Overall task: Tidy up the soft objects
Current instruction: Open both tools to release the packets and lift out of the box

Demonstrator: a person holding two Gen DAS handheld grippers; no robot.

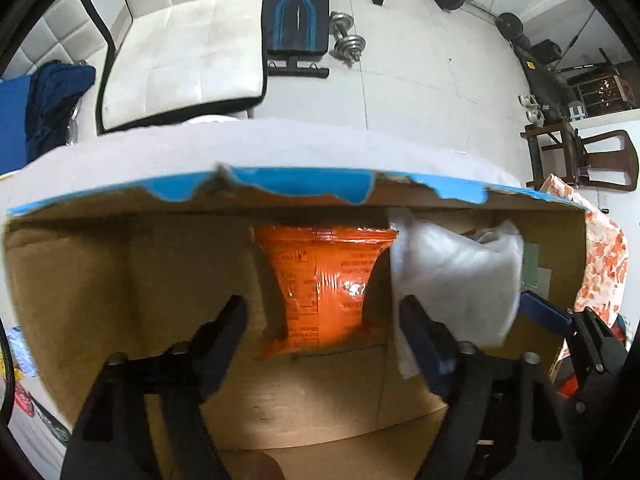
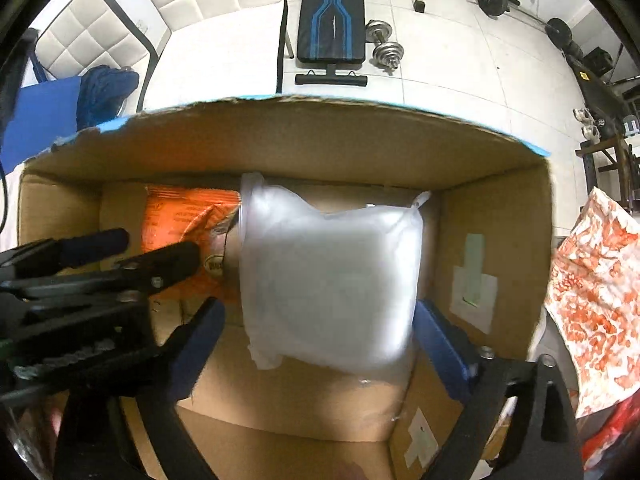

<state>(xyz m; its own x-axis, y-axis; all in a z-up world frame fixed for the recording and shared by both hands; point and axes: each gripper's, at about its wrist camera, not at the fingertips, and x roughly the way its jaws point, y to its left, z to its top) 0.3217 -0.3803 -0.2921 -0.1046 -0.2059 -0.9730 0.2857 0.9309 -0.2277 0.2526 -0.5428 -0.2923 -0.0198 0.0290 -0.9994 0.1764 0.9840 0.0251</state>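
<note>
One cardboard box (image 2: 288, 148). Inside: one orange foil packet (image 1: 320, 284), one white plastic-wrapped bundle (image 2: 332, 280). Beyond: one white chair (image 1: 180, 48), one weight bench (image 2: 332, 16), one dumbbell (image 2: 384, 46), one orange-patterned cloth (image 2: 596, 304).

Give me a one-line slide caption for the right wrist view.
Open right claw facing a white plastic bag beside an orange packet inside a cardboard box.

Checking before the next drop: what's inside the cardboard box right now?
Inside the cardboard box: an orange packet against the far wall and a white plastic bag beside it. Both grippers, left and right, are open. Whatever lies beneath the bag is covered.
</note>
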